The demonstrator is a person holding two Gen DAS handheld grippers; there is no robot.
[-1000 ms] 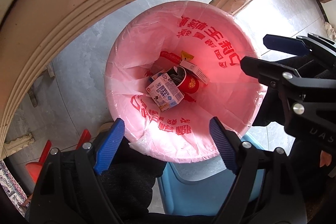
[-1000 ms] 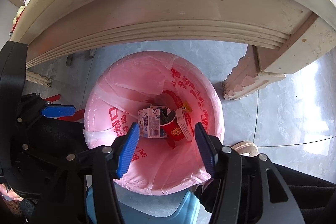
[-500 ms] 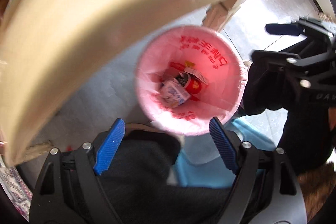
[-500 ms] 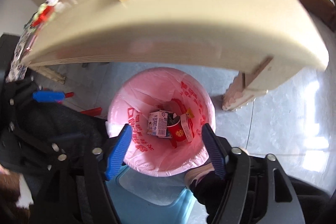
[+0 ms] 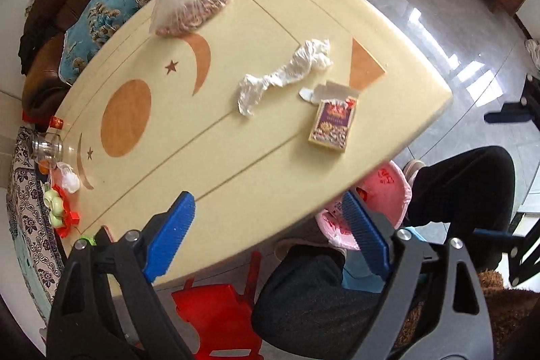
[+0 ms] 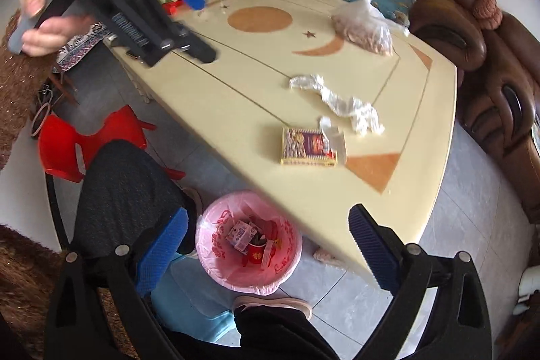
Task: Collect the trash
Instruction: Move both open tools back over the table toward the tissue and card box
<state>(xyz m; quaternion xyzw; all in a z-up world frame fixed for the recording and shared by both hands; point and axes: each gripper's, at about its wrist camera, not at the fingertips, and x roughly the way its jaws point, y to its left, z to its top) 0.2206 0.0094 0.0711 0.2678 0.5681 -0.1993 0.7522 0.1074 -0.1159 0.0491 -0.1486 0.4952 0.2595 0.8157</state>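
Observation:
A cream table point(image 5: 256, 150) carries a crumpled white plastic wrapper point(image 5: 280, 76), which also shows in the right wrist view point(image 6: 337, 100), and an opened purple snack box point(image 5: 332, 122), also seen from the right wrist point(image 6: 308, 146). A pink-lined bin point(image 6: 249, 240) with a milk carton and a red cup inside stands on the floor beside the table; only its rim point(image 5: 388, 188) shows in the left wrist view. My left gripper point(image 5: 266, 231) is open and empty above the table's near edge. My right gripper point(image 6: 266, 253) is open and empty, high above the bin.
A clear bag of nuts point(image 5: 189, 7) lies at the table's far side. A glass jar point(image 5: 47, 145) and small toys sit at the left end. A red stool point(image 6: 84, 140), a blue stool point(image 6: 189, 302) and my legs are by the bin. A brown sofa point(image 6: 472, 22) lines the far side.
Both grippers have risen from just over the bin to above table height. The tabletop and its items have come into view. Both stayed open and empty.

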